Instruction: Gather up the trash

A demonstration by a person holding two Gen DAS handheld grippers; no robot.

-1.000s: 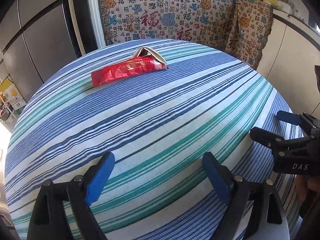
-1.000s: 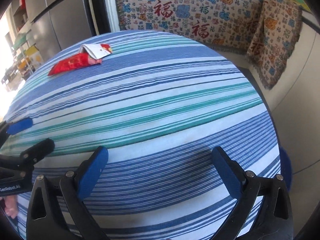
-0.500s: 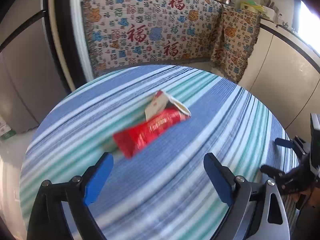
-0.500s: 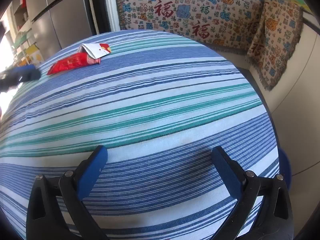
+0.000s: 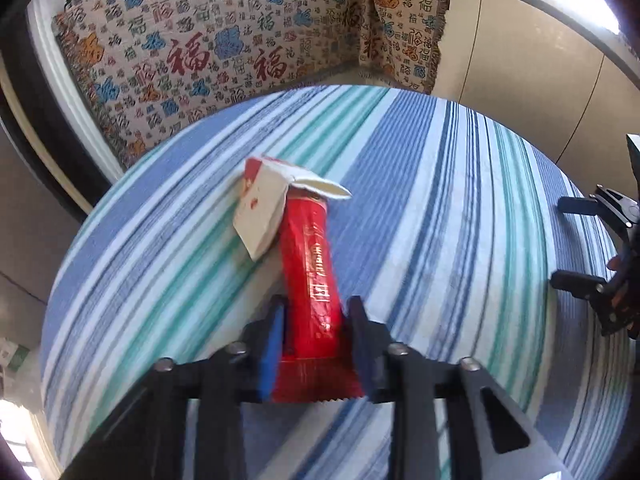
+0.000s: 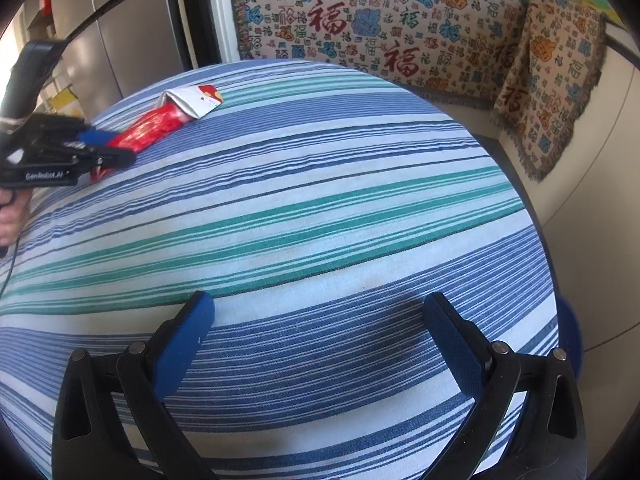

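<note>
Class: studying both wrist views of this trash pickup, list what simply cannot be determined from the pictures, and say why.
- Left wrist view: print on the red wrapper is motion-blurred, unreadable.
- Same view: whether the left gripper pads actually press the wrapper; they flank it closely.
- Both views: what the folded white carton holds; its flap hides the inside.
- Right wrist view: the right gripper is open, empty; no bin shows.

Bright daylight blows out the upper right corner of the left view, motion blur smears its striped table (image 5: 460,208), fisheye edges bend and darken.
</note>
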